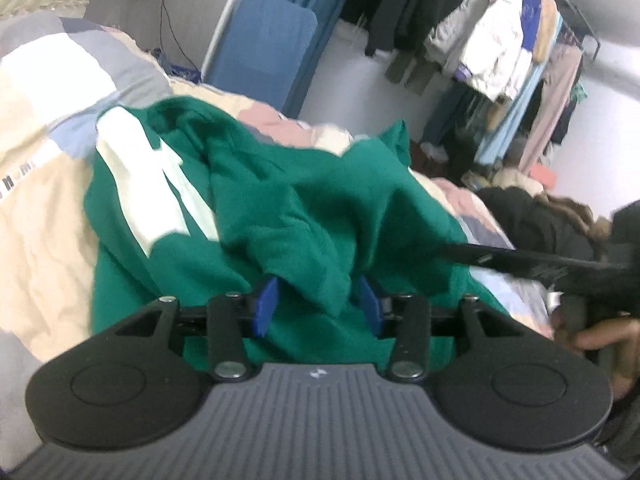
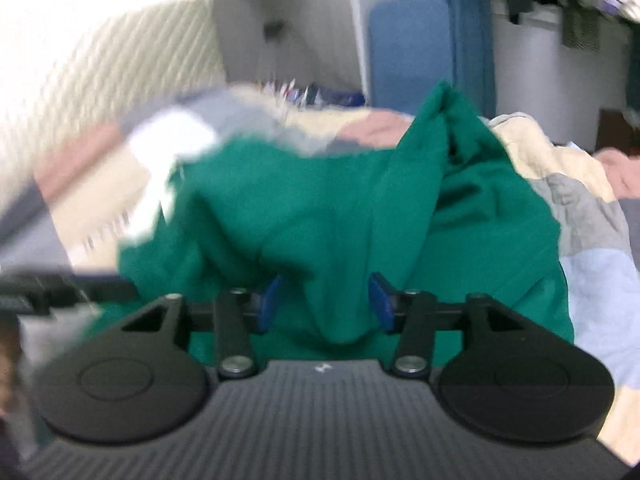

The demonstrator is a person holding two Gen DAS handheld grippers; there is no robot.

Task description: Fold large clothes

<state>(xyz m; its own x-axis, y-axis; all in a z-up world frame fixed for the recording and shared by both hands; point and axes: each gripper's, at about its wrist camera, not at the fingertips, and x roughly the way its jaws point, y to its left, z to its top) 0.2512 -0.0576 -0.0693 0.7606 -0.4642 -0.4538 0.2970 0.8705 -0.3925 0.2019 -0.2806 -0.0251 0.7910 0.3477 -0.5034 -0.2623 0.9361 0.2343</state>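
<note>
A large green sweatshirt point(image 1: 280, 208) with white panels lies crumpled on a patchwork quilt point(image 1: 44, 168). My left gripper point(image 1: 318, 300) has a bunched fold of the green cloth between its blue pads point(image 1: 266, 304), which press on it from both sides. The right gripper's black body reaches in from the right in the left wrist view point(image 1: 560, 268). In the blurred right wrist view, my right gripper point(image 2: 326, 300) likewise holds a fold of the green sweatshirt point(image 2: 320, 220) between its blue pads point(image 2: 380, 300). Both folds hang down over the gripper bases.
The quilt point(image 2: 580, 216) covers the bed. A dark fur-trimmed jacket point(image 1: 540, 216) lies at the bed's right. A clothes rack point(image 1: 520, 60) with hanging garments stands behind. A blue folded mat point(image 1: 260, 48) leans on the wall.
</note>
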